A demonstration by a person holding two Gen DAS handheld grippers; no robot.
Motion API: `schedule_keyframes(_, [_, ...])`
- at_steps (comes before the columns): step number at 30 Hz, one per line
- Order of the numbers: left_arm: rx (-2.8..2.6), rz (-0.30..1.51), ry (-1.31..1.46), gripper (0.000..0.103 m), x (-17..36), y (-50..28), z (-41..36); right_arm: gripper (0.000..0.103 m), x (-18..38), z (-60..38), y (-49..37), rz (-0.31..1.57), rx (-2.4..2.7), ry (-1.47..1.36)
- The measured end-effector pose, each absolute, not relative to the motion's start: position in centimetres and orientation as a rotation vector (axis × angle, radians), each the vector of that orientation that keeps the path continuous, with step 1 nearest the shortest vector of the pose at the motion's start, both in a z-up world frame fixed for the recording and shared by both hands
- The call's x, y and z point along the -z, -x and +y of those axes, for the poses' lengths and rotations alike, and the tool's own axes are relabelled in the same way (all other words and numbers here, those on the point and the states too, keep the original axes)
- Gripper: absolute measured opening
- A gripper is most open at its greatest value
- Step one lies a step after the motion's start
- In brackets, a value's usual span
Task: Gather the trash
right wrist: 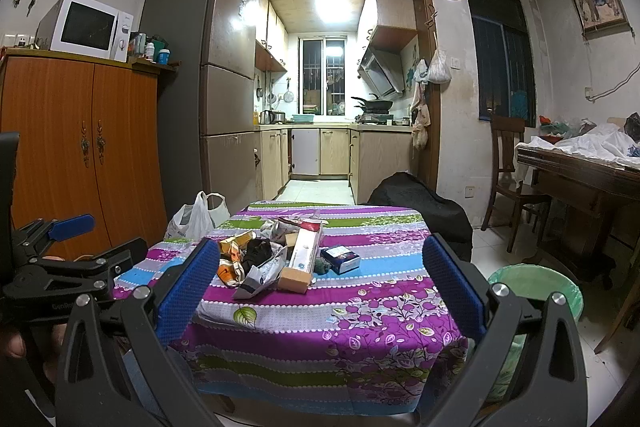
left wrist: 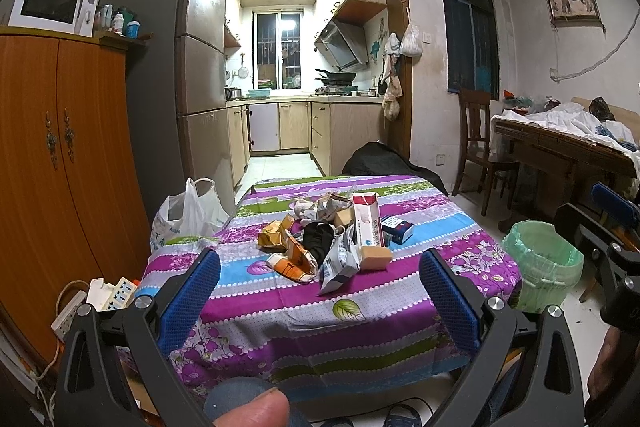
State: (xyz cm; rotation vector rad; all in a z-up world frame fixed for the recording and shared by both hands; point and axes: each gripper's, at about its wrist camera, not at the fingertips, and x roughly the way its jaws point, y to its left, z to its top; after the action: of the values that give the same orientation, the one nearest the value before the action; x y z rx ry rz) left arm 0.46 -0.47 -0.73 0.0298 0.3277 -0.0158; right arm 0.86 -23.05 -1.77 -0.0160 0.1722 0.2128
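A heap of trash lies on the table with the flowered cloth (left wrist: 304, 311) (right wrist: 360, 311): orange wrappers (left wrist: 286, 247) (right wrist: 232, 251), a black wad (left wrist: 318, 237) (right wrist: 258, 249), a silver-white pouch (left wrist: 340, 263) (right wrist: 260, 277), a long red-and-white box (left wrist: 368, 223) (right wrist: 306, 247), a tan block (left wrist: 374, 257) (right wrist: 294, 281) and a small blue box (left wrist: 396, 227) (right wrist: 340, 259). My left gripper (left wrist: 320, 307) hangs open before the table's near edge, nothing between its fingers. My right gripper (right wrist: 320, 297) is open too, short of the heap. A bin with a green liner (left wrist: 544, 263) (right wrist: 536, 291) stands right of the table.
A white plastic bag (left wrist: 192, 211) (right wrist: 198, 215) sits at the table's far left, beside an orange cabinet (left wrist: 60, 167). Power strips (left wrist: 108, 295) lie low on the left. A dark bag (right wrist: 416, 203) lies behind the table. A wooden chair (left wrist: 480, 143) and a desk (left wrist: 560, 147) stand at right.
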Motion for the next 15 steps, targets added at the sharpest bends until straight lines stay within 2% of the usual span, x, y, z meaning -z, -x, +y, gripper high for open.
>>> schedule_keyframes(8, [0.018,0.338,-0.010,0.099,1.9,-2.2,1.5,0.098,1.8,-23.0,-1.6,0.188,-0.262,0.030])
schedule_keyframes(13, [-0.026,0.422,0.009,0.099,3.7,-5.5,4.7,0.098,2.2,-22.3,-3.5,0.231,-0.349,0.059])
schedule_keyframes(15, [-0.002,0.488,0.025,0.099,4.6,-7.4,6.0,0.093,2.5,-21.7,-4.8,0.261,-0.400,0.072])
